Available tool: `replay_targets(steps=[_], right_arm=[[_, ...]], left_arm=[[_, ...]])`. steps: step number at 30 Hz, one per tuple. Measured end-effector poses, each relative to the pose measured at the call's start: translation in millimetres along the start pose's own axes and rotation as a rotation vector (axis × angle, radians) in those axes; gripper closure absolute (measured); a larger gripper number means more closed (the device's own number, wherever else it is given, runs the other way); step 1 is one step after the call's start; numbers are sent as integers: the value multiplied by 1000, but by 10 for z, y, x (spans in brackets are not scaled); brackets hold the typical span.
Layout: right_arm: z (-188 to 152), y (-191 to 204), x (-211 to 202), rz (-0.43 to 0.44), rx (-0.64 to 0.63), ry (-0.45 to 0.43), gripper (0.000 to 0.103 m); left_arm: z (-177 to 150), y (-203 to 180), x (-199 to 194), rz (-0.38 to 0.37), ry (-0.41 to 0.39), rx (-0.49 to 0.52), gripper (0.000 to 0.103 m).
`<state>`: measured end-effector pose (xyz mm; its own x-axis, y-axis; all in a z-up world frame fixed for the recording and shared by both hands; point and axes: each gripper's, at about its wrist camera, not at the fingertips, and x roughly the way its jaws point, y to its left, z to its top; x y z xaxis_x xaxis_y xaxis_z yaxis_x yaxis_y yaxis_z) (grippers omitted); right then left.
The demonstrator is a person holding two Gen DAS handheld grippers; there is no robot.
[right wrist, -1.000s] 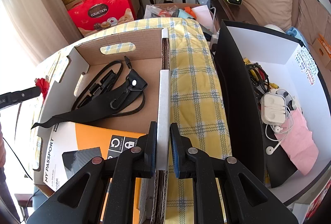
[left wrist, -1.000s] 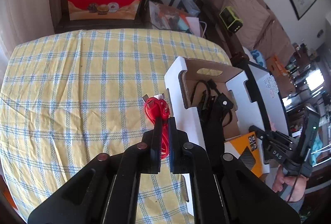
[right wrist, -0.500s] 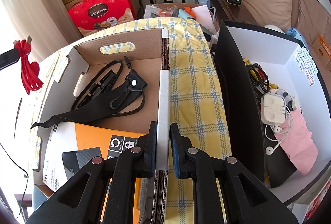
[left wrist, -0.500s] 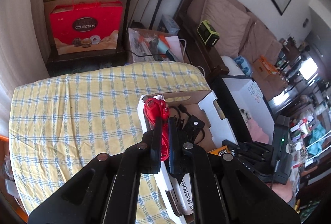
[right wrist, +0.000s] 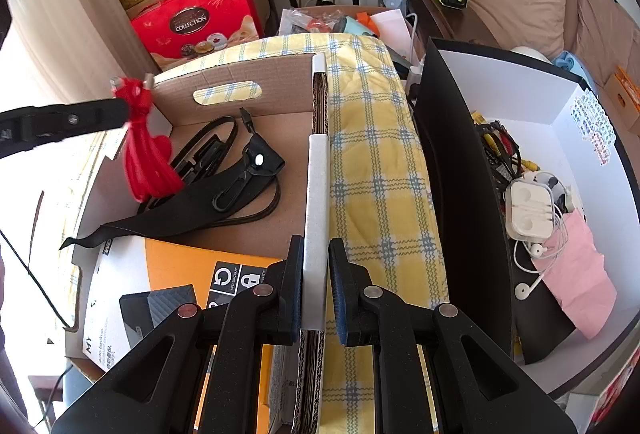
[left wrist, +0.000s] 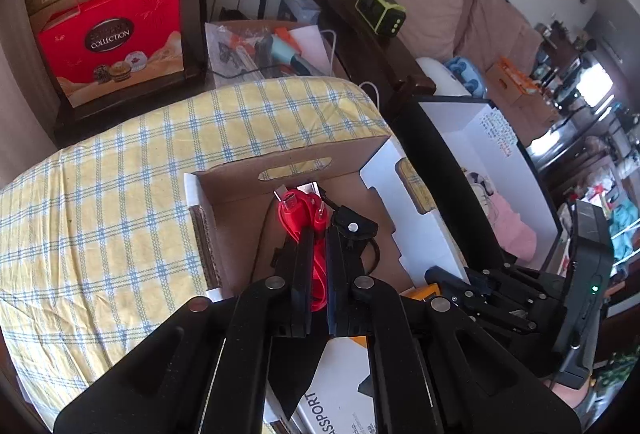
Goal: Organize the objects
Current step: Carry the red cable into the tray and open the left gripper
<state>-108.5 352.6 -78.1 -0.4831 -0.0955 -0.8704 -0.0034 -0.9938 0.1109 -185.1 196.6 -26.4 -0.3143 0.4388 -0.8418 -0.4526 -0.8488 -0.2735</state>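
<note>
My left gripper (left wrist: 319,234) is shut on a red coiled cable (left wrist: 298,211) whose bundle hangs below the fingers. It hovers over the left part of the open cardboard box (left wrist: 296,157). In the right wrist view the left gripper (right wrist: 120,111) comes in from the left with the red cable (right wrist: 148,157) dangling above a black strap (right wrist: 200,209) in the box (right wrist: 240,73). An orange and white hard-drive package (right wrist: 192,262) lies at the box's near end. My right gripper (right wrist: 316,246) is shut on the box's white-edged right wall (right wrist: 318,173).
A black-and-white storage box (right wrist: 560,121) stands right of the cardboard box and holds white earphones (right wrist: 528,209), cables and a pink cloth. A yellow checked tablecloth (left wrist: 100,193) covers the table. Red gift bags (left wrist: 116,41) stand behind the table.
My left gripper carried the red cable from beside the box's left wall to above the box's inside. The right gripper kept its hold on the wall and stayed still.
</note>
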Motion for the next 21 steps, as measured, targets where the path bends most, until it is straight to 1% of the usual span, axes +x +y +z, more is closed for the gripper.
replay_targets(steps=[5,7,8,9,10,15,18,20,21], right_arm=[[0,-16,8,-1,-4,1,90],[1,-13,7,1,-1,1,90],[1,-11,5,1,-1,0,90],[1,-11,7,0,0,0,90],[-1,-14,7,0,0,0,90],[-2,-20,6,5,3,-1,90],[-5,-23,5,7,3,-2,90],[-3,-32,5,8,5,-2,90],[-3,-34,5,7,4,-3,90]], left_arm=[[18,-63,171,6,23,1,98],[30,-61,212,-19,38,1,95],[34,-58,232,-31,55,-1,85],[31,-44,239,-41,71,-10,77],[29,-23,225,-55,71,-22,66],[20,146,0,-84,28,-64,64],[5,247,-195,-74,-13,-77,56],[-9,294,-296,-64,-31,-76,46],[-18,315,-340,-60,-38,-73,44]])
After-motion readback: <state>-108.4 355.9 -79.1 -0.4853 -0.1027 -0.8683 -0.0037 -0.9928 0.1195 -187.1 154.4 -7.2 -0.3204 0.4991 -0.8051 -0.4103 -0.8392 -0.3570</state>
